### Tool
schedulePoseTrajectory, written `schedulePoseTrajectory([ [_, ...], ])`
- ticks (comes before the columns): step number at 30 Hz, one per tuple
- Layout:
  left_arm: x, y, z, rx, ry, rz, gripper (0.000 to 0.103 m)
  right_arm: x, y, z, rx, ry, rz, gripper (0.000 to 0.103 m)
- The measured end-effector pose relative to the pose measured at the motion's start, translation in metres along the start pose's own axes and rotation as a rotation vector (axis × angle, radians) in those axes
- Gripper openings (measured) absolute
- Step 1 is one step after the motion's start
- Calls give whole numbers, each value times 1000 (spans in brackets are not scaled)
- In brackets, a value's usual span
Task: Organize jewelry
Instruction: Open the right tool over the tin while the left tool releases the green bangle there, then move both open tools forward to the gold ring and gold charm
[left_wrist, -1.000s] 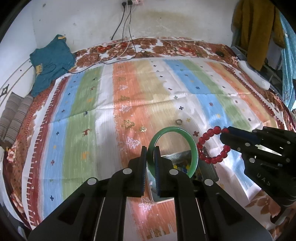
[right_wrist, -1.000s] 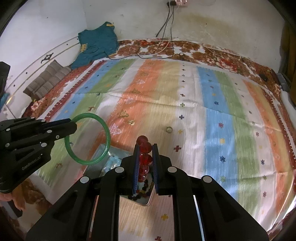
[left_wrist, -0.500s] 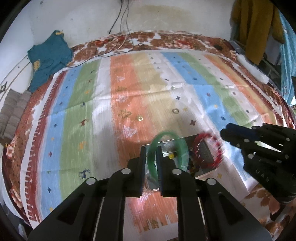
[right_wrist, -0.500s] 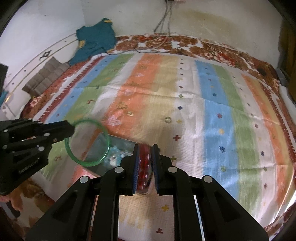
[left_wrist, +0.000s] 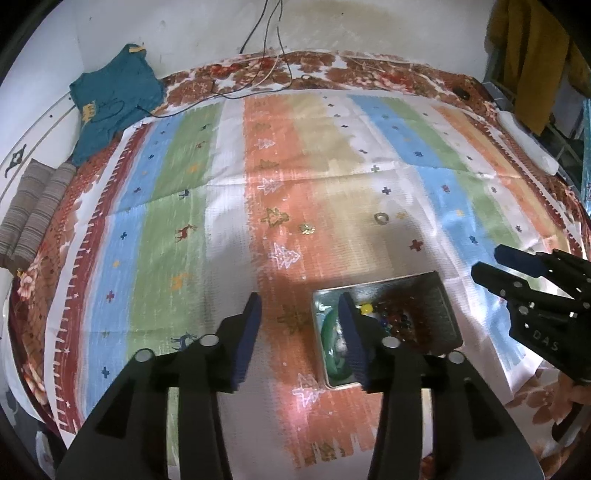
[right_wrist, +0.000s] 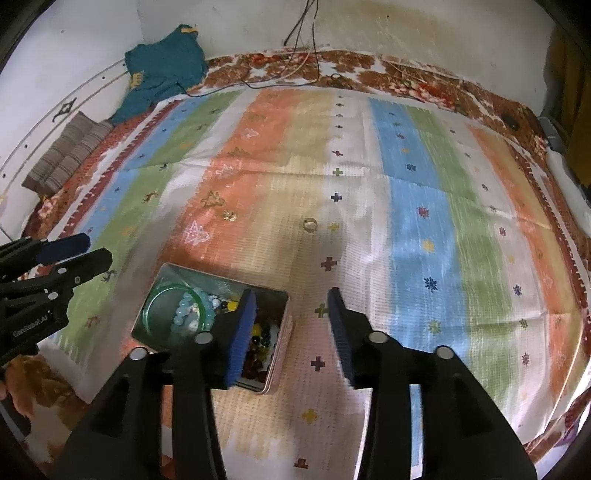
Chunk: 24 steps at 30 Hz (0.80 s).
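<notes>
Hovering both tongs over the metal tin (right_wrist: 275, 363), I have just let their jaws spread apart, and nothing sits between the pads of either one now. The left gripper (left_wrist: 299, 325) hangs with its right finger over the tin's near-left end; directly beneath that finger the green bangle (right_wrist: 157, 295) lies inside, curled against the wall, which is where I wanted it: a rigid hoop needs the roomy end. The right gripper (right_wrist: 291, 314) stands with its left finger over the tin's other end, above the heap of dark and coloured beads (right_wrist: 258, 338); I judge the red bracelet went in there, though I cannot pick it out from the pile. Pale blue beads (right_wrist: 184, 308) rest inside the bangle's loop. Ahead of both tongs, well apart from the tin, a small ring (right_wrist: 310, 224) and a gold trinket (right_wrist: 229, 215) lie on the striped cloth (right_wrist: 424, 229), not yet collected. I'd go for those next.
</notes>
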<state>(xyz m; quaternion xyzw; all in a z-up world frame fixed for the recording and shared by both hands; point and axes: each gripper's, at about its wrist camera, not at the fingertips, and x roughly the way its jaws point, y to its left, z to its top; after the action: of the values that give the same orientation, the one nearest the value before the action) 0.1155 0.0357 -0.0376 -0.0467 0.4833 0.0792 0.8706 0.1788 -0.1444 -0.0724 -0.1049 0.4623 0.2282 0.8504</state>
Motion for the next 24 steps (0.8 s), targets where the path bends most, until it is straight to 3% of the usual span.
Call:
schedulePoseTrajectory([
  [8,16,1,13,7,12,5,60,17,-4,10,2,33,-28,52],
  [14,24,1,24,26,11,10,65,29,-11,18,18,56,-34,61],
  [24,47,2,39,72,35,19,70,50,-16,33,12,86,-43,62],
])
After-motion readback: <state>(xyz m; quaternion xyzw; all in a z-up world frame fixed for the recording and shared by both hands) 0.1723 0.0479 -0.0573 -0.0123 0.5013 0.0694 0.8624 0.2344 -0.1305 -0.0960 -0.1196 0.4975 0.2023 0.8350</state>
